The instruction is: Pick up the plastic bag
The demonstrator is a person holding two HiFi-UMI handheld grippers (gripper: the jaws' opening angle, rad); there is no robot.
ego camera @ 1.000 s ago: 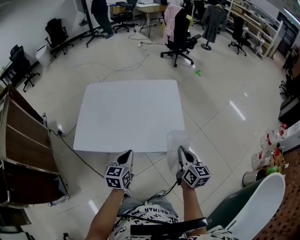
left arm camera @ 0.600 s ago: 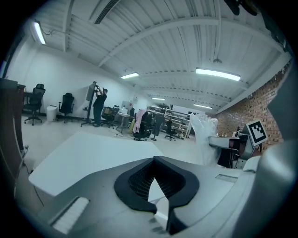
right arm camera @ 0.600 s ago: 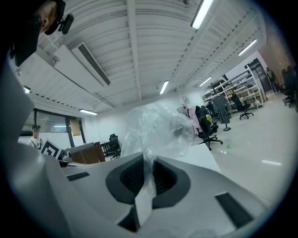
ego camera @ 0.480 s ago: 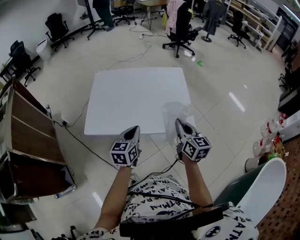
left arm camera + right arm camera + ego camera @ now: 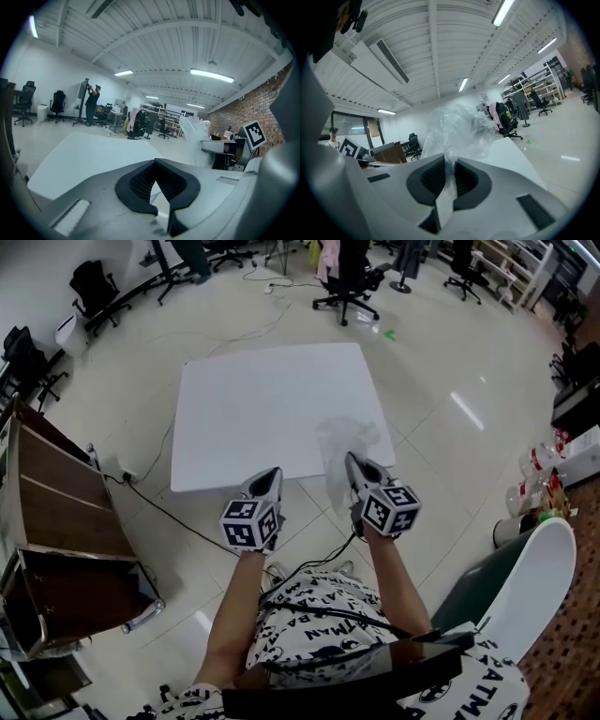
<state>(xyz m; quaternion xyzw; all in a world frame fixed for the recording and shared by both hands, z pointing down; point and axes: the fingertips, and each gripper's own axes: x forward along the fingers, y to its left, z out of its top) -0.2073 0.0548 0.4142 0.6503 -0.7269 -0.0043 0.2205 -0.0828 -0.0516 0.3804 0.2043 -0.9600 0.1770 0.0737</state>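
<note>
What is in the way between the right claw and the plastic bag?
Nothing visible. The right gripper is shut on the plastic bag itself, with film pinched between its jaws and the rest bunched above them.

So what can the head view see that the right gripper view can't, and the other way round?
Only the head view shows the scene from above: the person's arms, the wooden shelf unit at the left and the white chair at the right.

Only the right gripper view shows the grip up close: the jaws are shut on a twisted neck of the clear plastic bag, with the ceiling lights overhead.

Both show the plastic bag in the right gripper, the white table beyond it, and the left gripper alongside.
</note>
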